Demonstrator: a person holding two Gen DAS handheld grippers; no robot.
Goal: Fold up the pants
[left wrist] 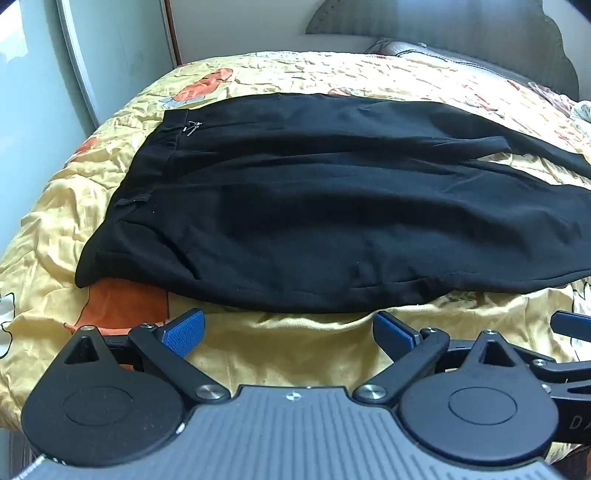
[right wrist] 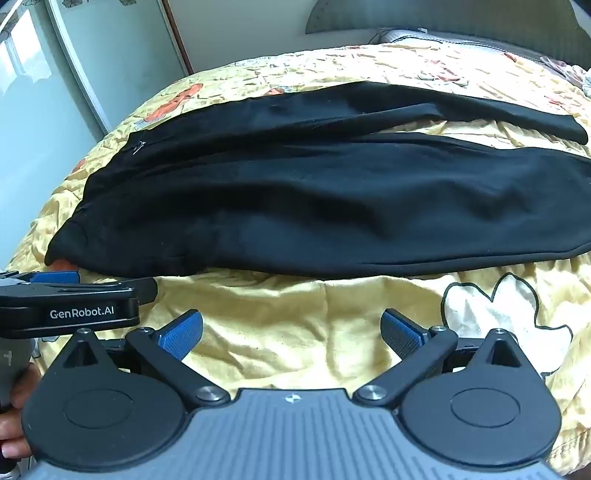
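Yellow patterned bedding (left wrist: 288,354) with orange and white cartoon shapes covers the bed that fills both views, and a pale wardrobe door (left wrist: 44,74) stands off to the left with a grey headboard (left wrist: 443,26) at the far end. Across the bed lie the black pants (left wrist: 314,221), spread flat and unfolded, waistband (left wrist: 162,147) to the left with a small metal zipper pull (left wrist: 192,127) showing, the two legs running off to the right. From my right wrist camera the far leg (right wrist: 498,110) splits away from the near one, a wedge of yellow bedding showing between them.

My left hand-held gripper (left wrist: 288,330) hovers just short of the near edge of the pants, its blue pads (left wrist: 184,332) spread wide apart with nothing between them. My right hand-held gripper (right wrist: 291,330) is likewise released, jaws wide, over bare bedding near the same hem edge and beside a white flower print (right wrist: 491,314). In the right wrist view my left tool shows at the left edge, close to the waist corner of the pants.
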